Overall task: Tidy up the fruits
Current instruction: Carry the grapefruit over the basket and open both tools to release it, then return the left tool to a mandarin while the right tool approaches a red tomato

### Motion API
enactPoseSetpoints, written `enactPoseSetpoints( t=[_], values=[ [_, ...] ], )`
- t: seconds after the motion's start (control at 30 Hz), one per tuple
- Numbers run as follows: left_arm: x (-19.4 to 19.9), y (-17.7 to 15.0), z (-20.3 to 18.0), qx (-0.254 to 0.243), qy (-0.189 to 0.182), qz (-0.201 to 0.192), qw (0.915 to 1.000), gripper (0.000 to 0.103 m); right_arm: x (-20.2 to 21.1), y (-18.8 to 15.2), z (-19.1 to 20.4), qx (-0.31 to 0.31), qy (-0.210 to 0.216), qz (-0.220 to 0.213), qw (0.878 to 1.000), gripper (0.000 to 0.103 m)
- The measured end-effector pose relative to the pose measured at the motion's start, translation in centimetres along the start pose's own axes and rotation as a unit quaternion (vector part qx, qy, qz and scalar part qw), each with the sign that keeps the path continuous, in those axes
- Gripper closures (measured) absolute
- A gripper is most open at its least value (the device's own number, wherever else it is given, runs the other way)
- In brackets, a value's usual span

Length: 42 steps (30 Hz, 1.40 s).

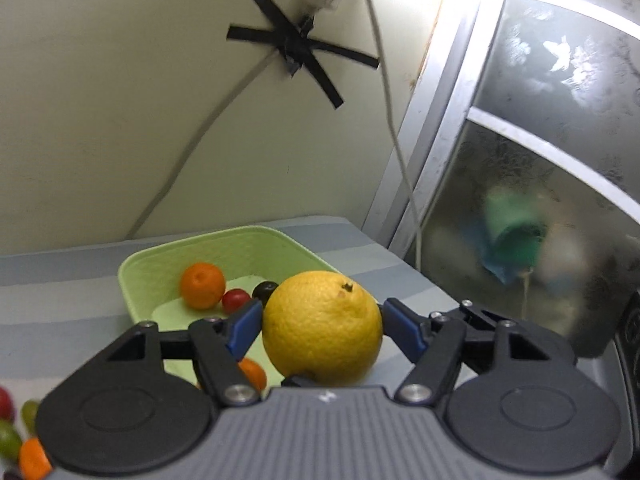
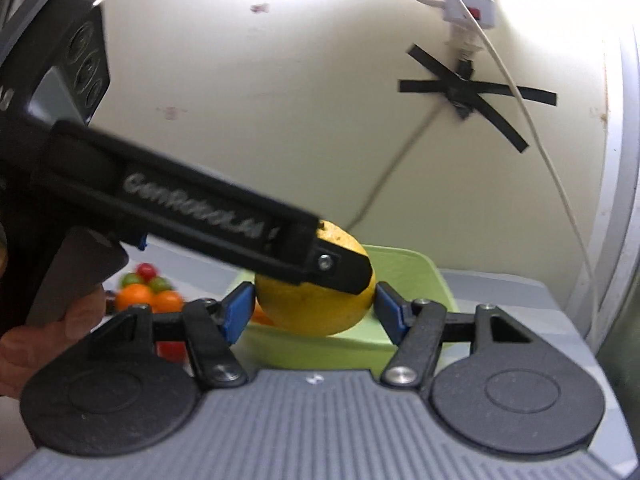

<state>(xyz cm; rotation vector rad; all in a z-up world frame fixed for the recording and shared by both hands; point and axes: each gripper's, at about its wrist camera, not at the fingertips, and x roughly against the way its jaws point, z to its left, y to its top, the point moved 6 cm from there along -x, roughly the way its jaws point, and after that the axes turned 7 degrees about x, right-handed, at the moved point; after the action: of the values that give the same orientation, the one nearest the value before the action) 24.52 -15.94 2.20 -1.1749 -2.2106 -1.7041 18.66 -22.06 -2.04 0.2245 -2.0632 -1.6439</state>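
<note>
In the left wrist view we see our left gripper [image 1: 322, 322] with its blue jaws pinching a large yellow citrus fruit [image 1: 322, 327] at both sides, in the lower centre of the frame. The fruit is lifted, and behind it, a little to the left, stands a light green tray [image 1: 160, 256] on a striped grey and white surface [image 1: 60, 300]. Inside the tray lie a mandarin [image 1: 202, 285], a red cherry tomato [image 1: 236, 300] and a dark round fruit [image 1: 264, 290]; one more orange fruit [image 1: 253, 374] shows under the left jaw. At the lower left edge lies a small heap of fruits [image 1: 16, 432], outside the tray.

In the right wrist view our right gripper [image 2: 315, 312] has its blue jaws at both sides of the same yellow fruit, and they seem to press it too. The black finger of the left gripper crosses the frame from the upper left and covers the top of the fruit. The person's hand [image 2: 48, 332] is at the left edge.

On the cream wall [image 1: 120, 100] a cable is fixed with a cross of black tape [image 1: 298, 46].
</note>
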Motion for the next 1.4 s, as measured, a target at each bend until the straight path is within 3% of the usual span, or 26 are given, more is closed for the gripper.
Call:
enactPoseSetpoints(
  t=[0.13,0.23,0.37,0.5,0.67,0.8,0.93,1.03,1.17,1.4],
  values=[
    [-1.6,-0.2,0.7,0.010,0.001,0.010,0.9999,0.034,-0.9,-0.9,-0.4,0.001,-0.016,0.005,1.000,0.035],
    [-2.3,-0.3,1.2,0.021,0.009,0.010,0.9997,0.027,-1.2,-1.2,-0.4,0.011,-0.024,0.005,1.000,0.034],
    [-2.1,-0.3,0.8,0.011,0.014,0.002,0.9998,0.027,-0.9,-1.4,-0.5,0.007,-0.024,-0.002,1.000,0.033],
    [0.7,0.1,0.3,0.006,0.000,-0.022,0.9997,0.027,0.4,-1.3,-0.5,0.002,-0.031,-0.027,0.999,0.033],
    [7.5,-1.2,1.3,0.007,-0.010,-0.065,0.9978,0.027,2.2,-1.2,0.2,-0.028,-0.018,-0.048,0.998,0.035],
    [13.5,-3.8,4.7,0.023,0.026,-0.088,0.9955,0.026,2.5,-0.8,1.2,-0.044,0.004,-0.050,0.998,0.040],
    [17.9,-7.2,9.9,0.069,0.092,-0.090,0.9893,0.026,2.8,-1.0,3.6,-0.063,0.054,-0.035,0.996,0.058],
    [19.5,-9.8,13.3,0.116,0.123,-0.081,0.9823,0.026,2.8,-1.2,6.2,-0.044,0.077,-0.012,0.996,0.069],
    [19.8,-12.2,15.5,0.140,0.150,-0.065,0.9765,0.026,2.7,-1.3,8.0,-0.071,0.114,0.008,0.991,0.069],
    [19.7,-12.8,13.9,0.098,0.149,-0.067,0.9817,0.027,0.8,-0.9,11.6,-0.011,0.115,0.052,0.992,0.067]
  ],
)
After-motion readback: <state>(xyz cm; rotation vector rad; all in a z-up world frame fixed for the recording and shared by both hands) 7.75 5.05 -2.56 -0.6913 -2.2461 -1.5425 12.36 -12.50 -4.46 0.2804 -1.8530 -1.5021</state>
